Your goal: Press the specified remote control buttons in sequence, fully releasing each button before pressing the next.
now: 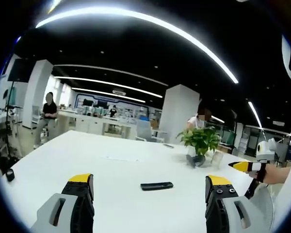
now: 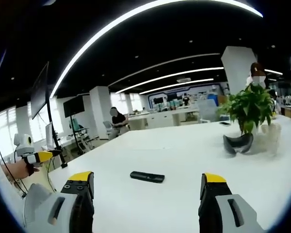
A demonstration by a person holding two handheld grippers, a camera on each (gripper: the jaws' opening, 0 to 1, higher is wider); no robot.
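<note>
The remote control (image 1: 156, 186) is lying flat on the white tabletop (image 1: 116, 160), well in from every edge, long side across both views, with bare surface all round it; that placing is probably deliberate, since it is leaving the buttons facing up and reachable from either side. The left tool (image 1: 149, 187) is hovering short of the remote with its jaws standing wide apart and nothing between them, and the right tool (image 2: 147, 185) is doing the same from the opposite side, also released and empty, the remote (image 2: 147, 176) sitting just beyond its yellow tips. Both are being held level and back (a waiting pose, by my reading, not a pressing one), so no button is being pushed at this moment and the sequence seems to be at its start or between presses. Each tool is showing at the margin of the other's view, confirming they are facing each other across the remote. A potted plant (image 2: 250, 109) is standing farther along the tabletop toward the far edge, well apart from the remote and out of the way of any approach. People are sitting at desks beyond.
</note>
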